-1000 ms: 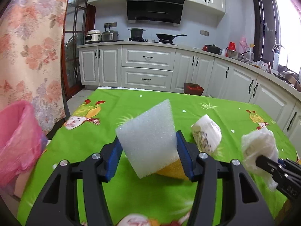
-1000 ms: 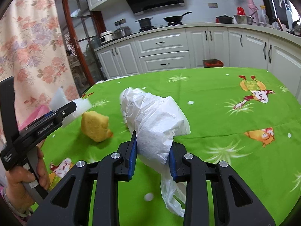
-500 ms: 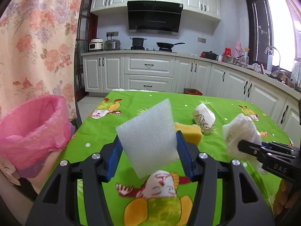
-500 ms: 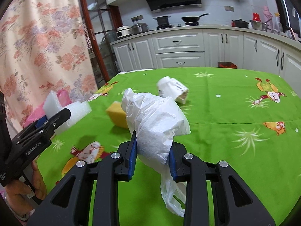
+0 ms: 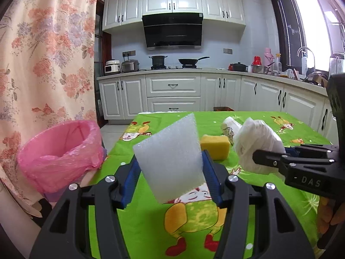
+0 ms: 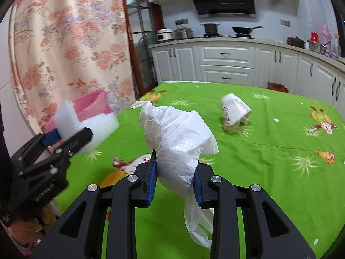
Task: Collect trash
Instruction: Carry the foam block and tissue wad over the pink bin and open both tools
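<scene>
My left gripper [image 5: 170,172] is shut on a white foam block [image 5: 170,157], held above the near left part of the green table [image 5: 215,226]. It also shows in the right wrist view [image 6: 71,138] with the foam [image 6: 94,127]. My right gripper [image 6: 174,172] is shut on a crumpled white plastic bag [image 6: 179,138], whose tail hangs below; it shows in the left wrist view [image 5: 256,144] too. A bin lined with a pink bag [image 5: 60,151] stands off the table's left edge, left of the left gripper.
A yellow sponge [image 5: 214,146] and a crumpled paper cup [image 6: 235,112] lie on the green tablecloth further back. A floral curtain [image 5: 43,64] hangs at the left behind the bin. White kitchen cabinets [image 5: 172,92] line the far wall.
Both grippers have pulled back toward the table's near left corner with their loads. The pink bin has come fully into view on the left. The sponge and cup have stayed put.
</scene>
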Demonstrator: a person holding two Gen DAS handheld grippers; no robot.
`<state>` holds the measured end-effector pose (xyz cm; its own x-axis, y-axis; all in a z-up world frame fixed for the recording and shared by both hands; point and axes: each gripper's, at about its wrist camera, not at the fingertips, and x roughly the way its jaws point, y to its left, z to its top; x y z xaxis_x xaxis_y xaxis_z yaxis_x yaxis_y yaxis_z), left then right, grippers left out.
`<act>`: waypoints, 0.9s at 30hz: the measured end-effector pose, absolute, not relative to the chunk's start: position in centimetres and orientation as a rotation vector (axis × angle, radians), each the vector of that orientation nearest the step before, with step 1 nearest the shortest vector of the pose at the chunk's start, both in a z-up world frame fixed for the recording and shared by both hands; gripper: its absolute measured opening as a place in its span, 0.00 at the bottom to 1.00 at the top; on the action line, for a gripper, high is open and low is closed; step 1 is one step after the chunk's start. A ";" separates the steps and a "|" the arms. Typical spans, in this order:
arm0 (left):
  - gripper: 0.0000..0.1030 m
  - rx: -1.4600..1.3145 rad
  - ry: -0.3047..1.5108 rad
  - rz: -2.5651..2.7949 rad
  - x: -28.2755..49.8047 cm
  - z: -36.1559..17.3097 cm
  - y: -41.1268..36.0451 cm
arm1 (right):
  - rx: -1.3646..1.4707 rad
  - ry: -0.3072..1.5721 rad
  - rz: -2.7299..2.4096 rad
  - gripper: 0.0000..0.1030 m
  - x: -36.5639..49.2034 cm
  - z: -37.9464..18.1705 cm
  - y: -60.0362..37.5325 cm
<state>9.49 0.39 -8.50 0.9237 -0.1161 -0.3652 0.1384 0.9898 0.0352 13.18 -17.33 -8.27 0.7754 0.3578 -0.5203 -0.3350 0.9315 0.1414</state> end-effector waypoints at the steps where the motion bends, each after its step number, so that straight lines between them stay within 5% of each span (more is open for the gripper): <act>1: 0.52 0.054 0.368 -0.127 9.3 -8.4 0.7 | 0.034 0.565 0.384 0.28 13.0 -8.1 -17.0; 27: 0.53 0.007 0.264 0.094 8.6 -2.1 13.2 | -0.034 0.461 0.639 0.28 16.5 -1.0 -4.7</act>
<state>8.58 13.19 -2.14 0.9611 0.0934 -0.2600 -0.0915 0.9956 0.0194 16.54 -4.70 -1.01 0.7053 0.5671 -0.4254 -0.5822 0.8057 0.1089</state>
